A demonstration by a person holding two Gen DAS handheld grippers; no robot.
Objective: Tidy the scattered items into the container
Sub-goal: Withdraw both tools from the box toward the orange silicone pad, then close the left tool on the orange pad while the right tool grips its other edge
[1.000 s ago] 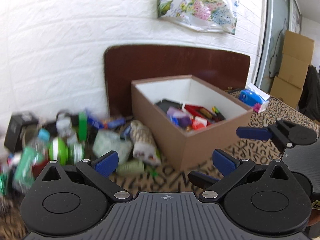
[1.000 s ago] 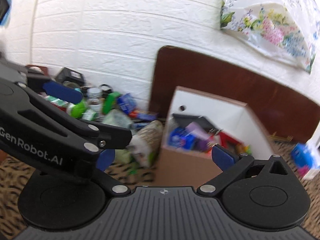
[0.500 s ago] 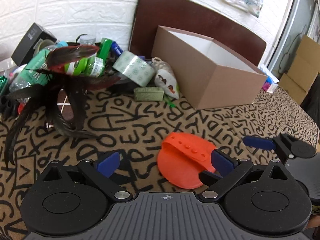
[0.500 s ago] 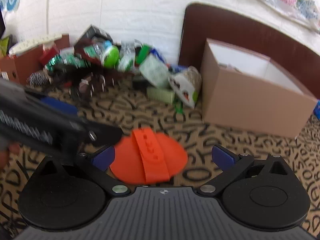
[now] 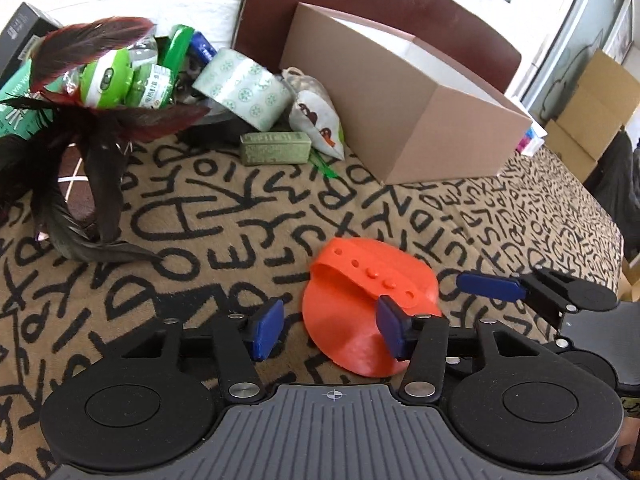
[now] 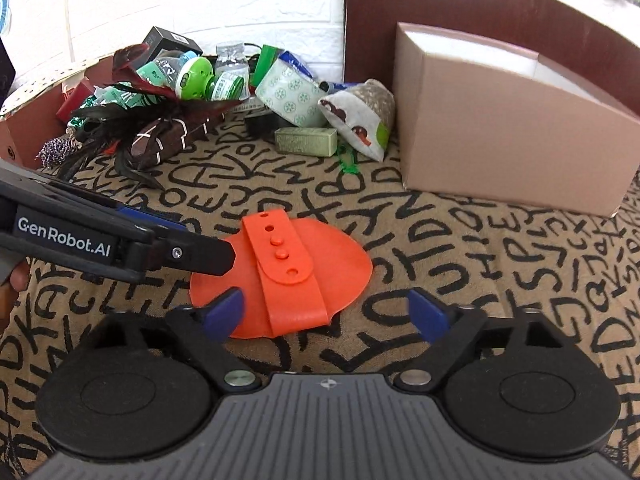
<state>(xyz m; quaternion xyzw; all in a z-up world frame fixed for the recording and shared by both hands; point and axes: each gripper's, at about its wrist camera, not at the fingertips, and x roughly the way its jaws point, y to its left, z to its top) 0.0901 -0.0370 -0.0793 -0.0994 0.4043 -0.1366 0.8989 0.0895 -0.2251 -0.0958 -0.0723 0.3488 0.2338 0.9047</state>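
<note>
An orange rubber disc with a strap (image 5: 360, 300) lies flat on the letter-patterned cloth; it also shows in the right wrist view (image 6: 288, 272). My left gripper (image 5: 328, 330) is open and low over the disc's left edge, its right pad over the disc. My right gripper (image 6: 324, 312) is open just in front of the disc, and also shows in the left wrist view (image 5: 490, 286). The brown cardboard box (image 5: 400, 100) stands at the back right, its inside hidden; it also shows in the right wrist view (image 6: 508, 136).
A pile of items sits at the back left: dark feathers (image 5: 92, 120), green bottles (image 5: 120, 80), a patterned tape roll (image 5: 244, 88), a small green box (image 5: 276, 148), a cloth pouch (image 5: 320, 120). A dark headboard (image 6: 440, 12) and white wall stand behind.
Both grippers dropped from box height down toward the cloth and closed in on the orange disc. The left jaws have narrowed somewhat.
</note>
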